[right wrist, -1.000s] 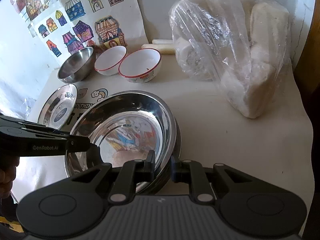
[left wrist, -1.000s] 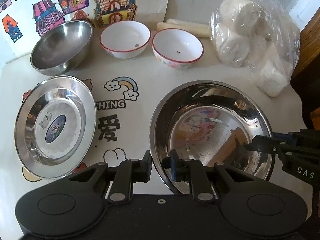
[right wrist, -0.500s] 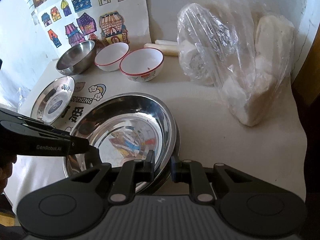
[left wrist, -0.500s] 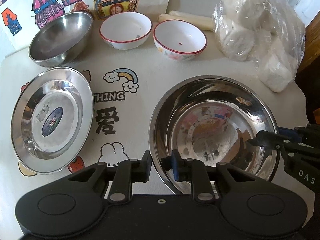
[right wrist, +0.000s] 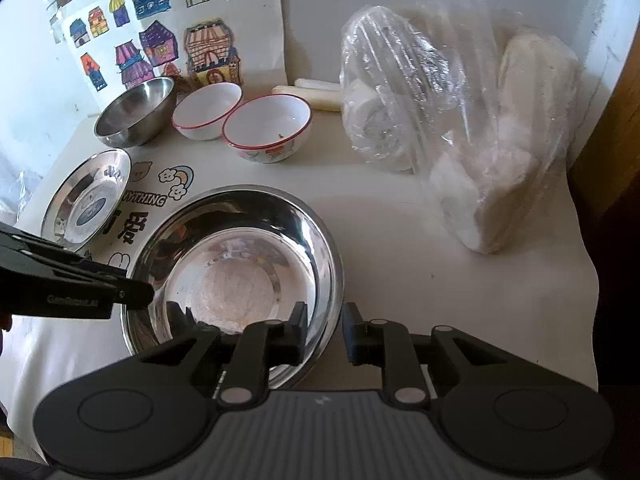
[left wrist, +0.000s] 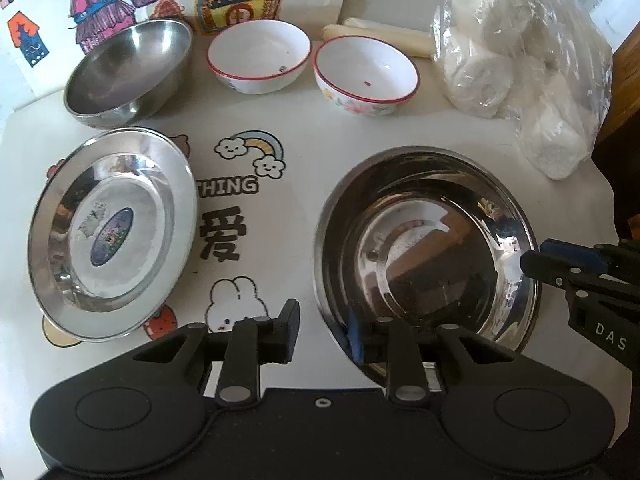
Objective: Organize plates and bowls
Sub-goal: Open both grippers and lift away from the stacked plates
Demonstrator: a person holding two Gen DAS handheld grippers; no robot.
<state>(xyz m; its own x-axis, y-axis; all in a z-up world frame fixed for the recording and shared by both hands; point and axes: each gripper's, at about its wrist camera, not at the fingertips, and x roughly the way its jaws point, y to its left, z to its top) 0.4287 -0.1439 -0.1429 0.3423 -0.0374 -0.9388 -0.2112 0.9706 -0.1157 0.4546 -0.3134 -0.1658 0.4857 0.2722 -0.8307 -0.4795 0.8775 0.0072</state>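
The tabletop (left wrist: 360, 128), under a pale cloth printed with a rainbow, a rabbit and lettering, stretches away ahead of both claws. Far ahead and to the right of the right claw (right wrist: 324, 332) slumps a clear plastic bag (right wrist: 460, 120) of white rolls. Directly in front of both claws sits the large steel basin (left wrist: 424, 240), flat on the cloth; the left claw (left wrist: 320, 330) straddles its near-left rim, one finger outside on the cloth and the blue-padded one inside the bowl, jaws opening and no longer pressing the metal. The right claw stands over the opposite rim — its jaws also opening, the basin's edge in the gap between them, the pads apparently just clear of it. Left of the left claw lies a steel plate (left wrist: 112, 232) with a sticker at its centre, well apart from the basin. Beyond that plate, far ahead and left, a smaller steel bowl (left wrist: 128, 72) sits tilted against the picture sheet of coloured houses (left wrist: 104, 12). Straight ahead at the back stand two white bowls with red rims (left wrist: 260, 56) (left wrist: 366, 74), side by side and upright — behind the right one lies a pale rolled bundle (left wrist: 380, 36).
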